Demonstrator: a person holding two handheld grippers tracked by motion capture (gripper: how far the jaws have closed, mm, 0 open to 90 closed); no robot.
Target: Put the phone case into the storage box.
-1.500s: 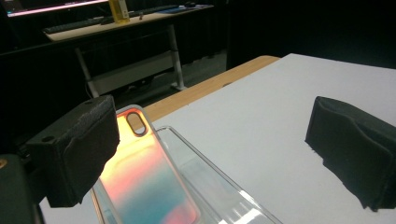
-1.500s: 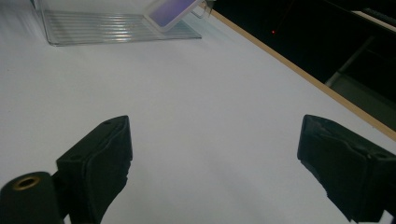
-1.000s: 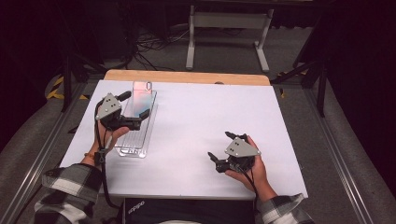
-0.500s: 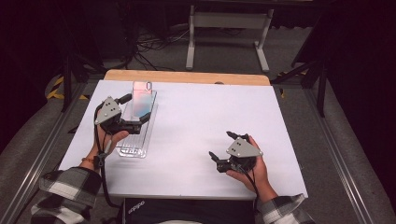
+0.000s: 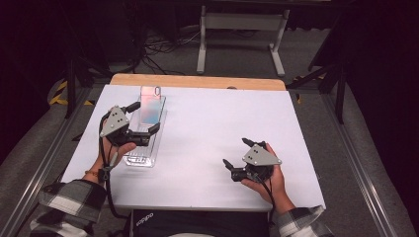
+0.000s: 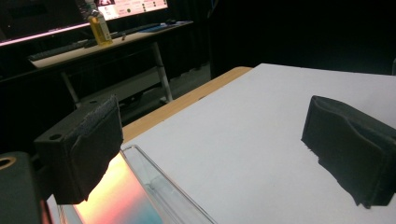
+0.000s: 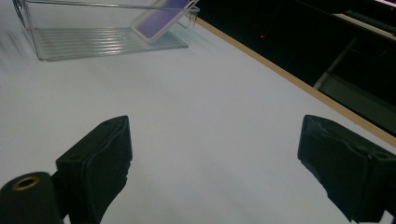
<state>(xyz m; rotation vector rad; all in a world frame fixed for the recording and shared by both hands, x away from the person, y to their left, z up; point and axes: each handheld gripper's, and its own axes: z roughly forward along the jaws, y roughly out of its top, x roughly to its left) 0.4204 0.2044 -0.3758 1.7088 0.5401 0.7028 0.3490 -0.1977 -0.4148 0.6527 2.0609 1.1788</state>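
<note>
The left gripper [image 5: 143, 117] is hovering with its jaws spread wide over the clear tray [image 5: 141, 159] near the table's [image 5: 222, 118] left edge — a phone [image 5: 150, 104] is leaning inside it, against the tray's far end. The right gripper [image 5: 236, 152] is resting near the table's front edge — released, gripping nothing.

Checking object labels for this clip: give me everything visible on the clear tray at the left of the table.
The clear tray is a long, narrow, shallow bin of see-through plastic with thin walls and a ribbed floor. It lies flat on the white table, at its left side, long axis running away from the person. A phone case with a pink-to-teal face leans tilted in its far end, the upper end propped on the far rim. The left gripper hangs open above it; contact cannot be told.
</note>
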